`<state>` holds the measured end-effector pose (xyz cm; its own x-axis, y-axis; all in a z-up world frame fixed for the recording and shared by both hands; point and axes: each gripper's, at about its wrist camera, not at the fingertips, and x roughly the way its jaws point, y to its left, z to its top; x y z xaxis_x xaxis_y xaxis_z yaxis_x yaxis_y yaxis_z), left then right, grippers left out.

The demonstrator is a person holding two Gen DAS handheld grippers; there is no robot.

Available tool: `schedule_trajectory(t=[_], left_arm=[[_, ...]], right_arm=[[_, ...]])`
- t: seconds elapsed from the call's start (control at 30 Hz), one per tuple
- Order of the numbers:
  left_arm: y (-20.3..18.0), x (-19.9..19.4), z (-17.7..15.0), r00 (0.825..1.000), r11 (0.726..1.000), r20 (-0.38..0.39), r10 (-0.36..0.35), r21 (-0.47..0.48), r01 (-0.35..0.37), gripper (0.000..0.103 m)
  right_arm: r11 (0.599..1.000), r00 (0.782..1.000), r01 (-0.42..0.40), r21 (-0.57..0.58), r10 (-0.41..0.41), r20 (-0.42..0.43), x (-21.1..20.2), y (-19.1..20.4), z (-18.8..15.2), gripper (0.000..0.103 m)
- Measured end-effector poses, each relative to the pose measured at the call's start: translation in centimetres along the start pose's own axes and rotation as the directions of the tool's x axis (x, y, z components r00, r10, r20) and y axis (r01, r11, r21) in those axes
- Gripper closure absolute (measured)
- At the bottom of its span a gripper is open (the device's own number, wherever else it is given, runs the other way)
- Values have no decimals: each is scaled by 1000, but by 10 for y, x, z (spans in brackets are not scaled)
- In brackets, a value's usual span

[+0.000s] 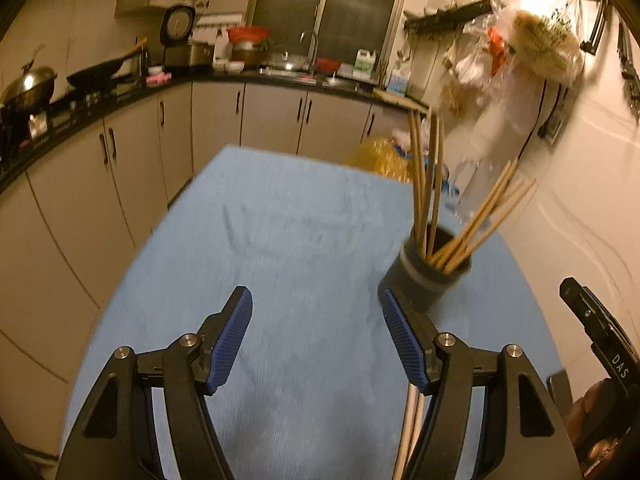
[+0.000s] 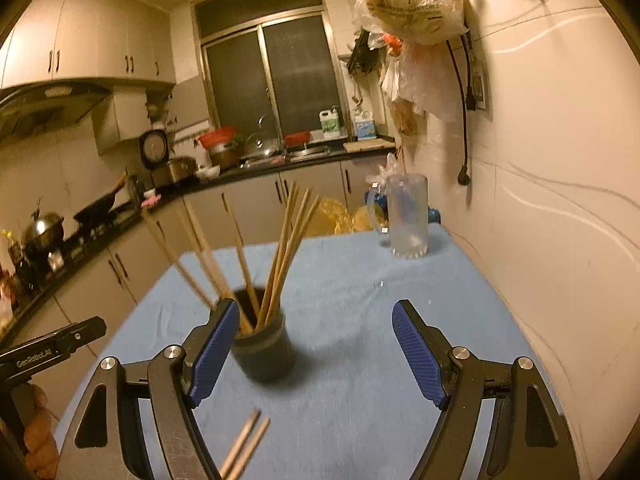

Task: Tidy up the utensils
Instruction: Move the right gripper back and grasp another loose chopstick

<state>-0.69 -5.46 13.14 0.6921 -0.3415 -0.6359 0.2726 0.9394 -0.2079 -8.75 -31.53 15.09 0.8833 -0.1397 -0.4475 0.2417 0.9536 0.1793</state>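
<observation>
Table: covered in blue cloth, matt, finely ribbed weave, lightly creased.
Chopsticks: pale wood, matt, unvarnished look.
Holder: dark cylinder, dull smooth finish, looks plastic.
Mug: clear glass, cloudy sheen.
Left tongs and right tongs: black matt plastic arms, bright metal pivot pins, blue ribbed pads that look rubbery.
Hanging bags: thin glossy plastic film, crinkled.
Wall: smooth glossy tile.

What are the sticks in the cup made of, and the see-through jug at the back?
The chopsticks look like bamboo or wood: pale tan, matte and thin. Their dark holder could be plastic or ceramic; the blur hides which. The jug looks like glass or clear plastic, see-through with a frosty look.
</observation>
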Motion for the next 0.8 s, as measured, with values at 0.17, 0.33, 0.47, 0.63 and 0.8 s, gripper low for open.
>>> schedule_trajectory(t=[0.17, 0.33, 0.47, 0.63, 0.8], left_arm=[[-3, 5, -35, 997, 1000, -81, -12, 28, 15, 36], [-15, 11, -61, 990, 996, -141, -16, 81, 27, 36], [-24, 15, -68, 985, 993, -169, -26, 110, 45, 36], [-37, 24, -77, 977, 989, -211, -40, 132, 69, 36], [-49, 33, -80, 970, 984, -238, -40, 162, 80, 36]], right_arm=[[1000, 997, -9, -10, 8, -72, -5, 1, -32, 20], [1000, 988, -12, 25, 16, -151, -3, -5, -61, 20], [995, 969, -56, 80, 74, -237, 1, -11, -83, 20], [997, 963, -28, 74, 47, -267, 4, -17, -105, 27], [998, 969, 13, 69, 5, -246, 6, -25, -111, 27]])
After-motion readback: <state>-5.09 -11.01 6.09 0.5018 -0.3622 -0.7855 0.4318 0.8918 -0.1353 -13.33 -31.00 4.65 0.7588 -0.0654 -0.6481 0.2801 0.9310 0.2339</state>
